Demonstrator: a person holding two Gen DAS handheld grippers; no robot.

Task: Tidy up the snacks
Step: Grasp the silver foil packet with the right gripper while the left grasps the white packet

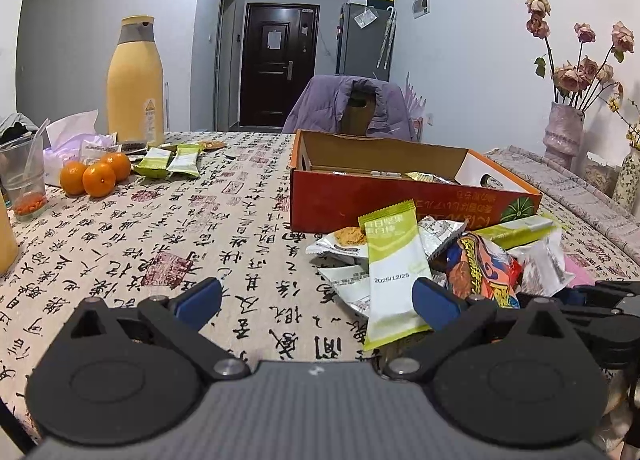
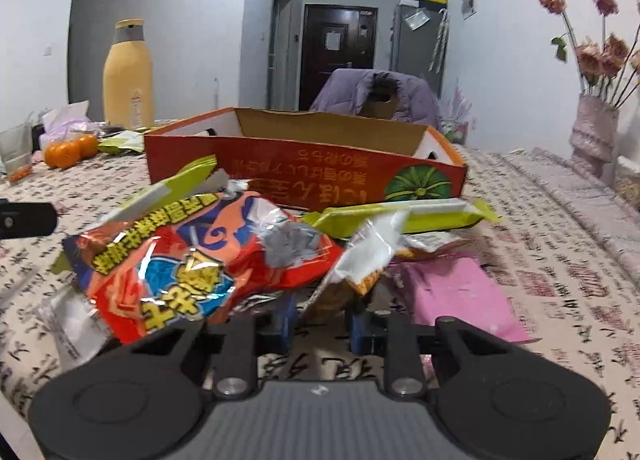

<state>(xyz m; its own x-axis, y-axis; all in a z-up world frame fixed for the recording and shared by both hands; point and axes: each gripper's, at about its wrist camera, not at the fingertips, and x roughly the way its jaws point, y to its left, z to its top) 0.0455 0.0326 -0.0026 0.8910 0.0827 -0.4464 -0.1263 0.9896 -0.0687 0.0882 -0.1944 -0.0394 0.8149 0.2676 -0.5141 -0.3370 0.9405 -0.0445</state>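
Observation:
A heap of snack packets lies on the patterned tablecloth in front of an orange cardboard box [image 1: 400, 203] [image 2: 304, 171]. My left gripper [image 1: 318, 302] is open. A green-and-white bar packet [image 1: 394, 272] lies between its blue fingers, close to the right one and not pressed. My right gripper [image 2: 320, 320] is low at the near edge of the heap. Its blue fingers are drawn in on the lower end of a silver-white snack packet [image 2: 360, 260]. A big red-orange packet [image 2: 180, 260] [image 1: 484, 272] lies just left of it and a pink packet [image 2: 452, 296] to the right.
A tall yellow bottle [image 1: 136, 79], oranges [image 1: 98, 177], a plastic cup [image 1: 24, 179] and two green packets [image 1: 172, 161] stand at the far left. A vase of dried flowers [image 1: 562, 131] is at the far right. A chair with a purple jacket [image 1: 352, 107] is behind the box.

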